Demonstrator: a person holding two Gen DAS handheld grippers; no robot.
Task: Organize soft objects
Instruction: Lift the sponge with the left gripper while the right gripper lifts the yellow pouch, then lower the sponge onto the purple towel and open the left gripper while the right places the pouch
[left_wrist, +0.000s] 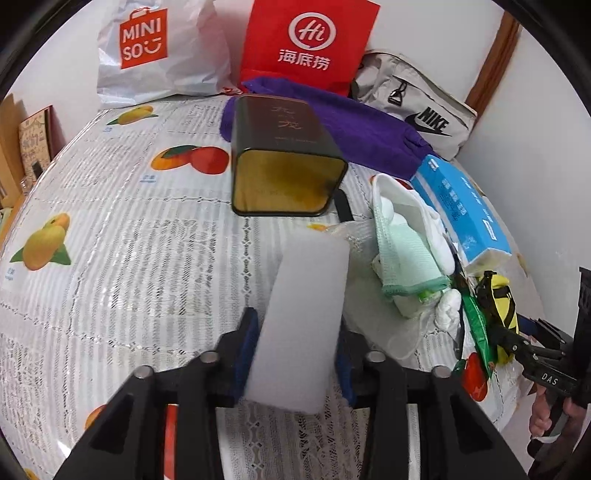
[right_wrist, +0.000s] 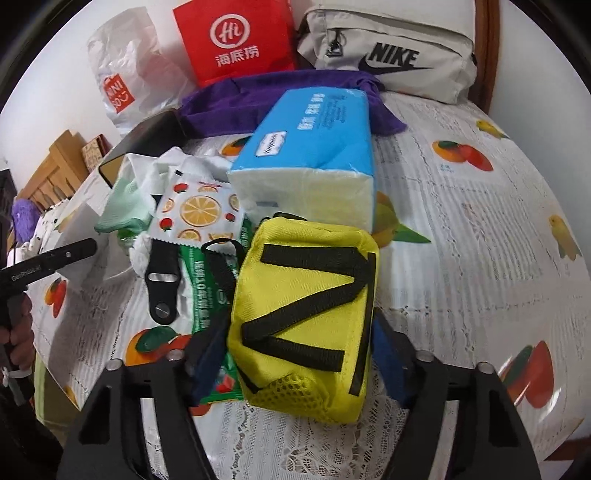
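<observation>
Right now left gripper (left_wrist: 295, 354) is clamped on the white sponge (left_wrist: 303, 321), light and squashy, held near its base, tin (left_wrist: 284, 162) at 12 o'clock. Right gripper (right_wrist: 299, 354) straddles the yellow pouch (right_wrist: 306, 317), soft, limp fabric; best taken across its body, not the straps. Can't tell if the pads press it: fingertips are hidden behind the pouch. Green packet (right_wrist: 207, 295) partly buried.

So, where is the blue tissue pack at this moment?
In the right wrist view the blue tissue pack lies near the centre, just behind the yellow pouch and in front of the purple towel; the left wrist view shows it far right.
</observation>
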